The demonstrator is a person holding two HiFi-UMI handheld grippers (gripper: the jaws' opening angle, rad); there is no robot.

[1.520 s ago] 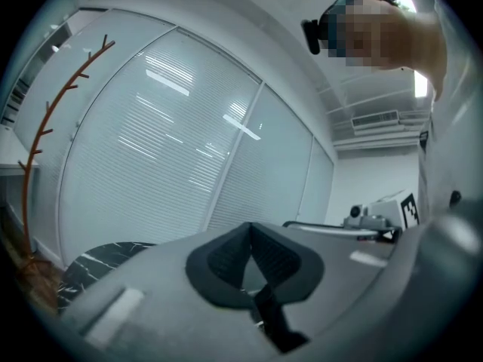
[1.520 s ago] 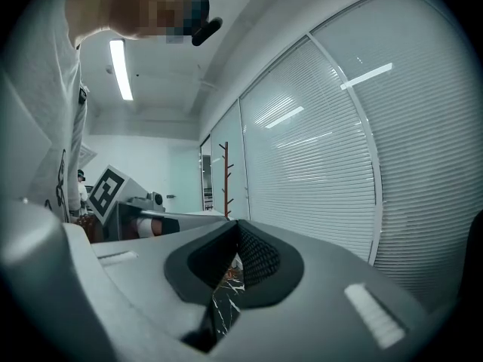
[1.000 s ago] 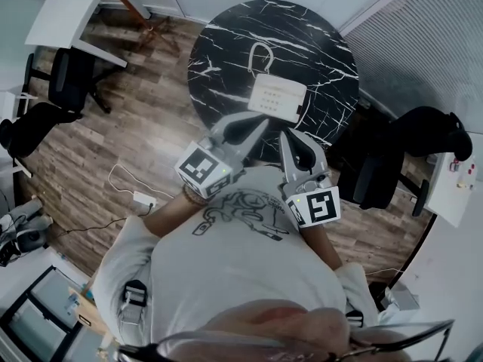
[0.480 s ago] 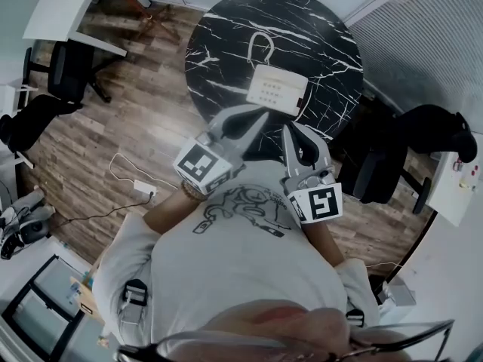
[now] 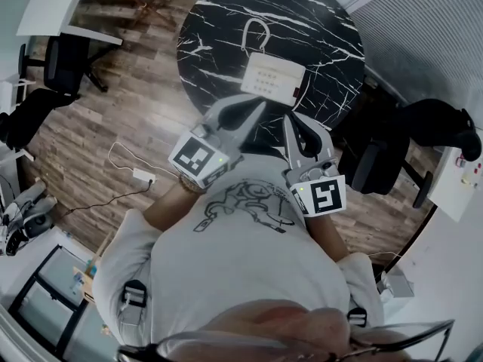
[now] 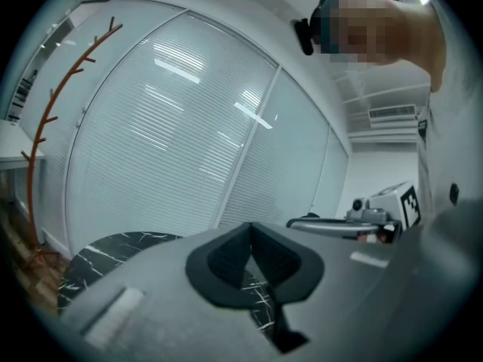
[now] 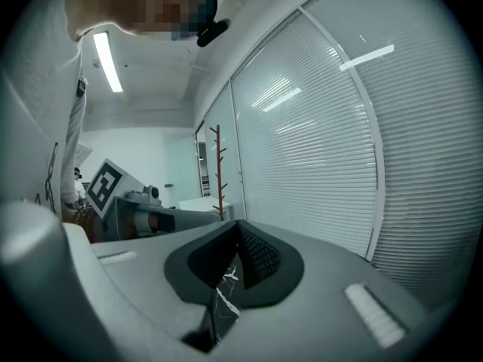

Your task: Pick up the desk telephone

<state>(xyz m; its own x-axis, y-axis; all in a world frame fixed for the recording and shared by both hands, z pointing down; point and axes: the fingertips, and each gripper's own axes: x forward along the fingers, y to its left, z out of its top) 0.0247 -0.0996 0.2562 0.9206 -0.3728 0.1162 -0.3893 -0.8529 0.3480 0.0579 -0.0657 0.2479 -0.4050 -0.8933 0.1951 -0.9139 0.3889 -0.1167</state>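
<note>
The white desk telephone (image 5: 273,76) lies on a round black marble table (image 5: 219,21), its cord looping away behind it (image 5: 255,32). Both grippers are held side by side at the table's near edge, pointing at the phone and short of it. My left gripper (image 5: 259,107) is shut with nothing in it; its jaws meet in the left gripper view (image 6: 251,228). My right gripper (image 5: 290,121) is likewise shut and empty (image 7: 238,228). Neither gripper view shows the phone; only slivers of marble appear past the jaws.
Black office chairs stand left (image 5: 64,70) and right (image 5: 423,127) of the table. A white desk (image 5: 53,2) is at the far left. A power strip with its cable (image 5: 142,176) lies on the wood floor. A red coat stand (image 6: 53,127) rises before blinds.
Both grippers have crept forward and slightly lower at the table's near edge, staying shut. The table and phone have slid up in the head view.
</note>
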